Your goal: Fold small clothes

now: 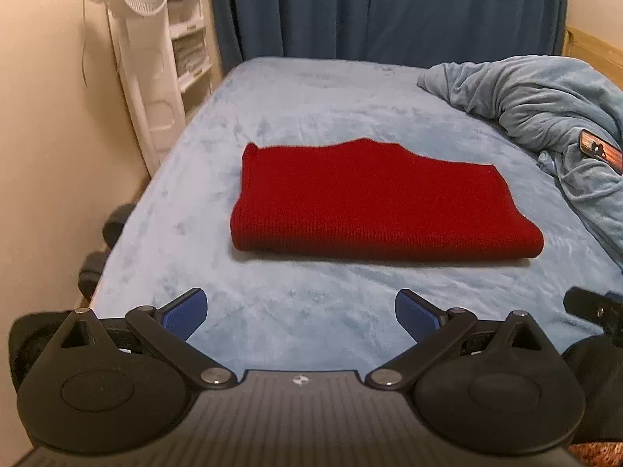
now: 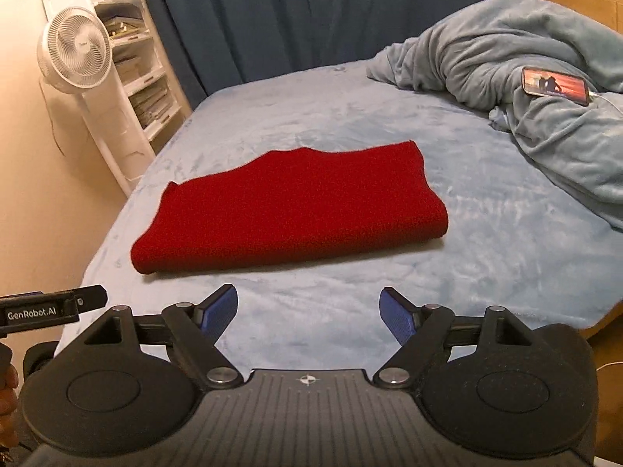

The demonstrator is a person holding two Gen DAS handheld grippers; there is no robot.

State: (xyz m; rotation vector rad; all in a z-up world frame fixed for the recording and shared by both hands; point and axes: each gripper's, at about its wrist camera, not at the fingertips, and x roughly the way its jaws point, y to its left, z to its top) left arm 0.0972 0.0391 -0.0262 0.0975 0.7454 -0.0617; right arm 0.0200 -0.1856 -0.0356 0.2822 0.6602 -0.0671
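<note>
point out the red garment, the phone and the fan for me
red garment (image 1: pixel 362 198): left wrist view, middle of its folded top face
phone (image 2: pixel 555 85): right wrist view, centre of its lit screen
fan (image 2: pixel 76 52): right wrist view, hub of its round grille

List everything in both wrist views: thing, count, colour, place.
red garment: 1, red, folded, mid-bed
bed cover: 1, light blue, under the garment
blanket: 1, grey-blue, bunched at far right of the bed
phone: 1, screen lit, on the blanket
fan: 1, white, left of the bed
shelf unit: 1, white, behind the fan
curtain: 1, dark blue, beyond the bed
left tongs: 1, black with blue pads, open, empty
right tongs: 1, same, open, empty
</note>
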